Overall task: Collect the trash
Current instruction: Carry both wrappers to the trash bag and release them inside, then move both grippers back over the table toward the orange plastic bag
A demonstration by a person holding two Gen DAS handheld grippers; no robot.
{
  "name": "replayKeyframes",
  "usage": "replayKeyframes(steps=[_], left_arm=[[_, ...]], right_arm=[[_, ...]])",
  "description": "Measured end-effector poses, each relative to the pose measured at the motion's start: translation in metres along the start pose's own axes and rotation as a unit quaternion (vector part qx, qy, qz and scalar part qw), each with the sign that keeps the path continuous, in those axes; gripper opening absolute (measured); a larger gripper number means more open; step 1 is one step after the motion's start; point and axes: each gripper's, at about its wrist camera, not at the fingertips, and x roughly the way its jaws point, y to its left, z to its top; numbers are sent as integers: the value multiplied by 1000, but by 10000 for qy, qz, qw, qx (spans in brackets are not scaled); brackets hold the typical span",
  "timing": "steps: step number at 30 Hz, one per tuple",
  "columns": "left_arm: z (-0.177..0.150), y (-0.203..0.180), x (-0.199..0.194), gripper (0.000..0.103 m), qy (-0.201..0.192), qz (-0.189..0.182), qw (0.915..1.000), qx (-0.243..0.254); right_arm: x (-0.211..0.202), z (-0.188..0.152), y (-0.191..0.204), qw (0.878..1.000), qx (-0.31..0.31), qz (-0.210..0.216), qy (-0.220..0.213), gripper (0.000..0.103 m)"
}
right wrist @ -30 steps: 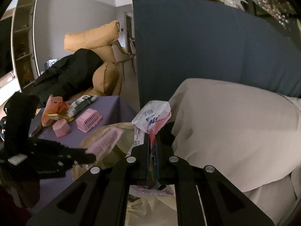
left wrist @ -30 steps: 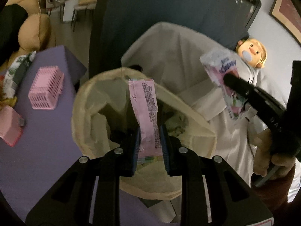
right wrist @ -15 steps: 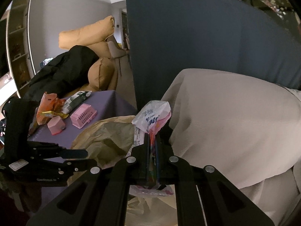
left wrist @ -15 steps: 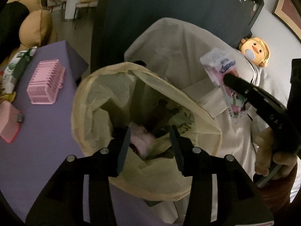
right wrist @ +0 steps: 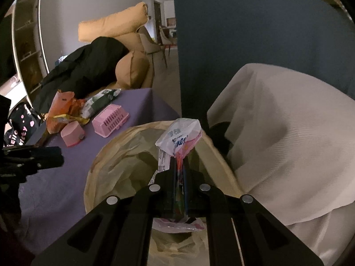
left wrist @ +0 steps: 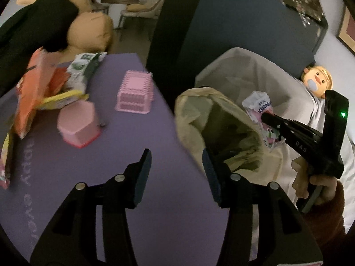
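The right tool (right wrist: 179, 173) is clamped on a tissue packet (right wrist: 180, 138), its long axis running up out of the jaws, over the trash bag (right wrist: 124, 155). The left tool (left wrist: 176, 173) is empty, its jaws opening above the table's (left wrist: 93, 177) right edge.

The counter (left wrist: 137, 199) wears a purple cloth with pale lettering, and on it sit a pink slatted basket (left wrist: 135, 94), a pink hexagonal box (left wrist: 78, 124), an orange snack bag (left wrist: 28, 93), a yellow wrapper (left wrist: 60, 102) and a green-and-white packet (left wrist: 85, 68). The trash bag (right wrist: 124, 155) is pale yellowish-beige, the tissue pack (right wrist: 179, 137) white with blue lettering and pink print, the draped sheet (right wrist: 284, 133) off-white, the panel (right wrist: 255, 33) behind dark blue, and the cushions (right wrist: 115, 26) mustard-tan beside a black garment (right wrist: 88, 66)
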Motion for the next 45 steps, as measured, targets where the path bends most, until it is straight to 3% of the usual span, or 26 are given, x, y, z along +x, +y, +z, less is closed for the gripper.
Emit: replayKeyframes(steps=[8,10,11,12,19,22,26,33,39,45], left_arm=[[-6,25,-12,45,-72,97,9996,-246],[-8,30,-15,45,-115,112,9994,-295],[-8,33,-17,45,-140,123,9993,-324],[-9,35,-19,46,-163,136,9992,-350],[-14,63,-39,46,-438,293,9968,-596],[-16,80,-49,46,-543,364,9953,-719],[-23,108,-70,46,-758,564,9912,-924],[-46,184,-103,46,-1009,1020,9753,-1677],[-62,239,-123,49,-1060,1298,9624,-2137],[-73,264,-131,51,-1039,1385,9610,-2157]], right_arm=[[21,-1,-2,9991,278,85,297,9],[23,0,-3,9989,380,-43,275,24],[23,0,-4,9987,424,-68,264,38],[23,1,-5,9985,464,-55,270,44],[17,12,9,9986,434,-130,287,45],[12,21,25,9994,266,-45,220,51],[8,36,58,9999,-122,75,11,55],[30,60,128,9955,-678,467,478,55],[48,79,202,9890,-1004,1003,406,55],[77,112,272,9825,-1273,1349,182,55]])
